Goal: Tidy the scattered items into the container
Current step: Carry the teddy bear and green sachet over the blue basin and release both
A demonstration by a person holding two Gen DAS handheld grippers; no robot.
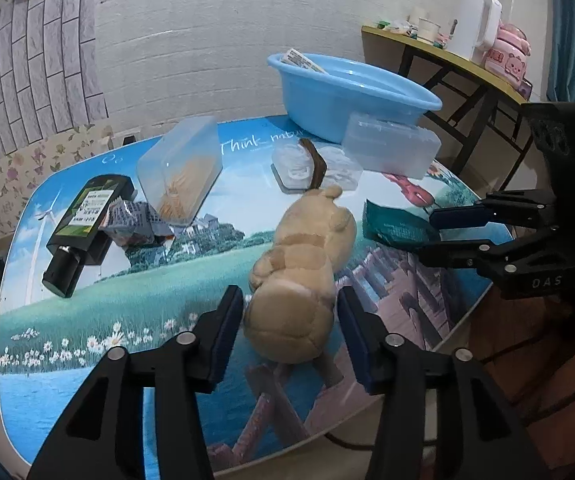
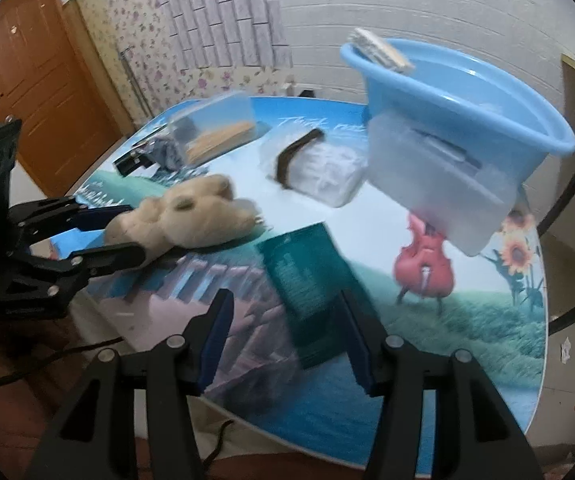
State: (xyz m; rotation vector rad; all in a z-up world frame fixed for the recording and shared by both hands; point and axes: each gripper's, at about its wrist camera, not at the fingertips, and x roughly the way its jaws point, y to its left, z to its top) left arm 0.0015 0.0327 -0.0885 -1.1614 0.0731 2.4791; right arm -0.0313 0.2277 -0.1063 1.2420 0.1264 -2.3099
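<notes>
Two hand-held grippers, both spread: I have my left hand-held gripper point(image 1: 289, 320) straddling the plush toy point(image 1: 303, 272), long axis pointing toward the basin point(image 1: 351, 92) across the bench point(image 1: 127, 312), while my right hand-held gripper point(image 2: 287, 320) faces the green packet point(image 2: 307, 276).
</notes>
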